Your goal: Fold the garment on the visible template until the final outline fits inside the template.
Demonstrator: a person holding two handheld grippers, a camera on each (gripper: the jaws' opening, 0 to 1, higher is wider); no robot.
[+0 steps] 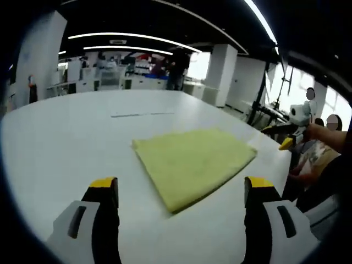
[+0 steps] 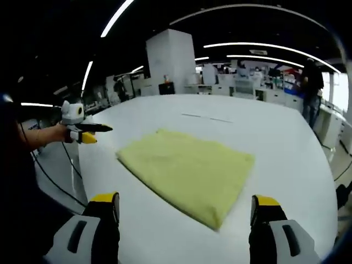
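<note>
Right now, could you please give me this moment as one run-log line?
garment: yellow cloth folded flat on white table | left gripper: open, clear of cloth | right gripper: open, clear of cloth

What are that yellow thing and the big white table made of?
The yellow garment looks like soft matte cloth, perhaps terry or fleece: it lies folded with a thick, rounded edge and no shine. The table seems a smooth, hard, white surface, perhaps laminate, with a faint sheen; the exact material is unclear.
</note>
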